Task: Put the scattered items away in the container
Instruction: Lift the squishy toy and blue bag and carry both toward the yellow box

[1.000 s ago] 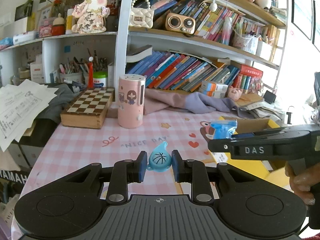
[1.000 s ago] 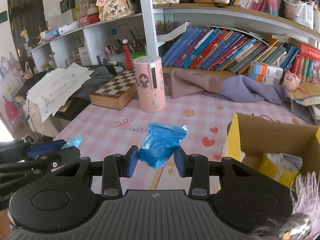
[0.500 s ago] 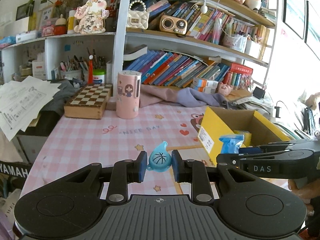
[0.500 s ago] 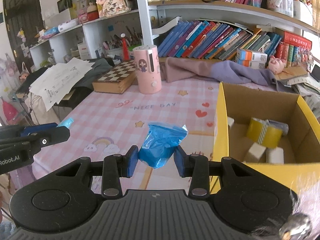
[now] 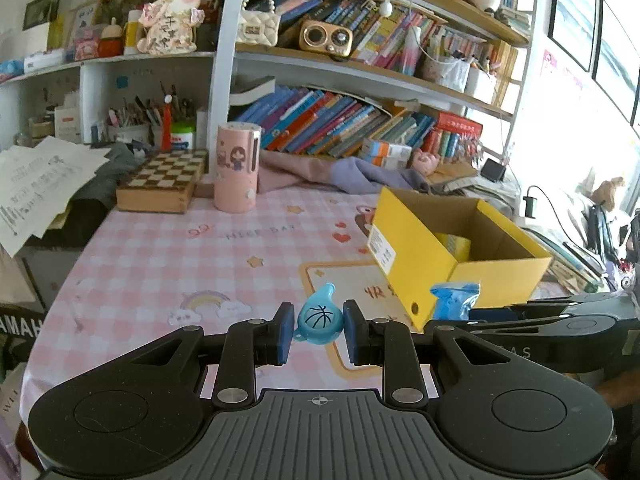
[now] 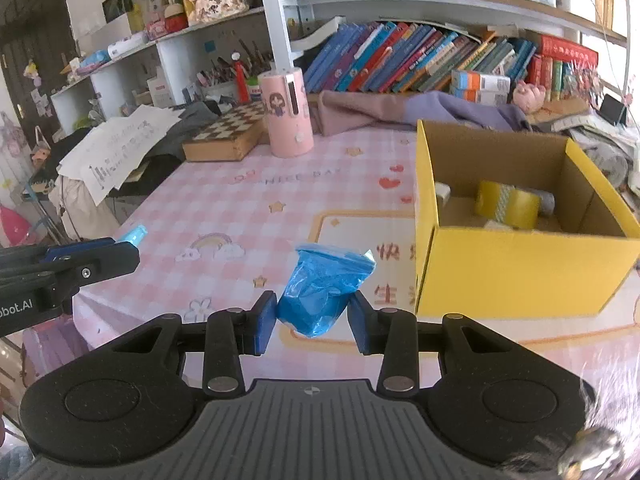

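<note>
Two tongs clamped, left tongs (image 5: 317, 330) on blue whistle (image 5: 319, 317), right tongs (image 6: 311, 322) on blue bag (image 6: 320, 290), yellow box (image 6: 516, 268) nearby

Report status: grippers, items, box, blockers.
Left gripper shut on blue teardrop basketball toy. Right gripper shut on crinkled blue plastic bag. Open yellow cardboard box ahead, nothing blocking.

The tabletop (image 6: 248, 216) wears a pink-and-white checked cloth printed with stars, hearts, a rainbow and the words "NICE DAY". On its right stands 1 open yellow cardboard box (image 6: 520, 264), its near wall close to the near edge. At the far side, 1 pink cylindrical container (image 6: 286, 114) stands upright, with 1 wooden chessboard box (image 6: 226, 136) just left of it. A crumpled purple cloth (image 6: 420, 110) lies along the far edge, right of the cylinder. White printed sheets (image 6: 116, 144) overhang the far left corner.
</note>
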A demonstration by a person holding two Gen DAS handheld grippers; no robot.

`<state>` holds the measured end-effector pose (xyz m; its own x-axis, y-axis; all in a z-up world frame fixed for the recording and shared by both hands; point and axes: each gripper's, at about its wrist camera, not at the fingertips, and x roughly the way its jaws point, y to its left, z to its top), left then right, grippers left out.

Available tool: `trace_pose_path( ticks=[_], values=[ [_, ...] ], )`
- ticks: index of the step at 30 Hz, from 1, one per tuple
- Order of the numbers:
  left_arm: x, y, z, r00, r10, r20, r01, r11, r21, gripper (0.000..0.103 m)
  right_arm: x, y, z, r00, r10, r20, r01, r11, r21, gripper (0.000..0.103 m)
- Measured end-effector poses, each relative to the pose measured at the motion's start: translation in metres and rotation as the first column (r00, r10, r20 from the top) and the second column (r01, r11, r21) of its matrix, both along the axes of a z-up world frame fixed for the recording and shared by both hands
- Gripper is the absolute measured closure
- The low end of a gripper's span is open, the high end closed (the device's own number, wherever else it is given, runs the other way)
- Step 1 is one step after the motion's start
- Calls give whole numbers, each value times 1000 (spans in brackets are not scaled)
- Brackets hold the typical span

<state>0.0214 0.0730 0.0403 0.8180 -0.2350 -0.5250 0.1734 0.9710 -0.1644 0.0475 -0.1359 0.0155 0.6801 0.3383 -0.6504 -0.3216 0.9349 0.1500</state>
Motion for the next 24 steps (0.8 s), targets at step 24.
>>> trace_pose_path(
  ticks=[24],
  values=[
    [-4,-55,-11,978,-204,-50,203,979,-12,78,-46,-53,-16,981,-178,-83,177,984,-14,66]
  ],
)
